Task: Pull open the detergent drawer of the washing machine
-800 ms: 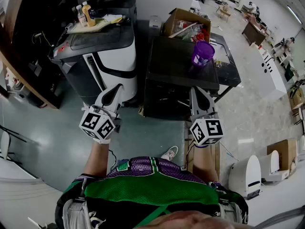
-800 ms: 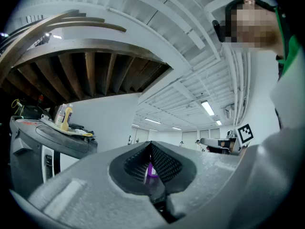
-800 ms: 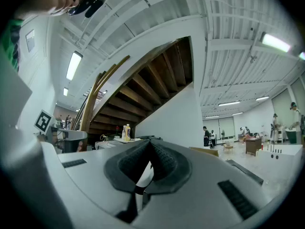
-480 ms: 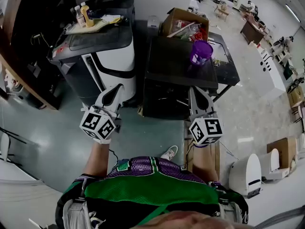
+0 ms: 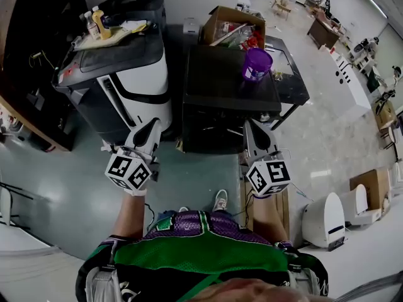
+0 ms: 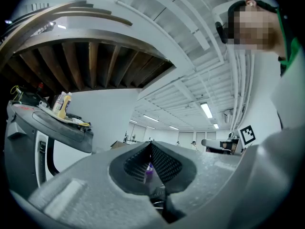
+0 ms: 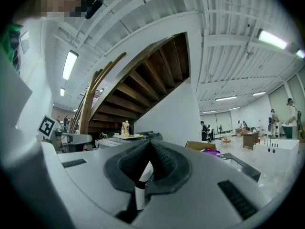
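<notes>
While the person in the green and purple shirt [image 5: 201, 250] looks down, a white shoe [image 5: 220, 199] shows on the floor [image 5: 75, 168] close to the body. A little further out, each hand holds a claw, and both point forward, side by side and well apart. The left claw [image 5: 153, 124] is clenched, its dark pads pressed together with nothing between them. The right claw [image 5: 250, 126] is clenched too, its tips meeting on nothing.

Just past the left claw stands the washing machine [image 5: 135, 74], white with a dark grey top. The claw's tip is near the low front of the machine, but it does not touch it. The detergent drawer cannot be picked out in any view. Right beside the machine, in front of the right claw, is a black bench [image 5: 220, 80]. A purple cup [image 5: 256, 65] stands upright on its far right part. Two bottles [image 5: 96, 22] stand on top of the washing machine at the back. Behind the bench sits an open cardboard box [image 5: 221, 19] full of things.
</notes>
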Available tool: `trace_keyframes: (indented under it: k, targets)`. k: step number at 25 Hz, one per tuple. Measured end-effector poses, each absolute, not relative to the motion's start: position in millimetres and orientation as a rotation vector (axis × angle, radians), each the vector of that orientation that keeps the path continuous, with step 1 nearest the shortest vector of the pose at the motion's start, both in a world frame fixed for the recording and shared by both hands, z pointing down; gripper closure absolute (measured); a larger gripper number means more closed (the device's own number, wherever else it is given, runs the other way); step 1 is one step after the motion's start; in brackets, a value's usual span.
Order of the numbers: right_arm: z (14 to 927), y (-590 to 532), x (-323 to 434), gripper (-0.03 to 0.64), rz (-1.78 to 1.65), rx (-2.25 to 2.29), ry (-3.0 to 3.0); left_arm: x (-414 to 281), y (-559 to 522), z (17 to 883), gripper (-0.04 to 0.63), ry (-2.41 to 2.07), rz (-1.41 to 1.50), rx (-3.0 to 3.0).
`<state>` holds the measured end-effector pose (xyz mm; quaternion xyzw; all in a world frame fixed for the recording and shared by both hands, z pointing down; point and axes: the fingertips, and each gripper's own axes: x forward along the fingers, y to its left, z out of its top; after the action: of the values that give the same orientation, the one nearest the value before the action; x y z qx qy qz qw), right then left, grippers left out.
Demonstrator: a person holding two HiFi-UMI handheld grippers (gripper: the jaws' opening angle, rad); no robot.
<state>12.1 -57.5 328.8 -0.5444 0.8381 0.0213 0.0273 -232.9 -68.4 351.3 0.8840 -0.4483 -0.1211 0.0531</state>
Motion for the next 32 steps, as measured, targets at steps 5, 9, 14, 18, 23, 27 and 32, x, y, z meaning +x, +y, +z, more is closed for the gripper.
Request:
trace_keyframes:
  k: [5, 9, 14, 18, 23, 27, 32]
  targets:
    - [327, -65, 28, 0.617, 0.042, -1.655, 2.610, -211, -79, 358, 0.578, -1.321, -0.368, 2.666]
    - [323, -74, 50, 0.617, 0.041, -1.605, 2.622, -184, -88, 357, 0.578, -1.313, -0.396, 2.649]
    - [310, -83, 89, 0.616, 0.066, -1.567, 2.612, -137, -97, 347, 0.577, -1.292, -0.419, 2.665]
    - [313, -86, 117, 0.615, 0.054, -1.535, 2.612, -99, -99, 342, 0.577, -1.269, -0.418, 2.698]
    - [316, -92, 131, 0.615, 0.030, -1.490, 2.627, -74, -102, 344, 0.577, -1.267, -0.373, 2.705]
    - [310, -104, 134, 0.615, 0.031, -1.477, 2.624, -68, -116, 348, 0.577, -1.261, -0.301, 2.697]
    - [302, -111, 130, 0.615, 0.064, -1.444, 2.656, -65, -127, 340, 0.565, -1.237, -0.345, 2.695]
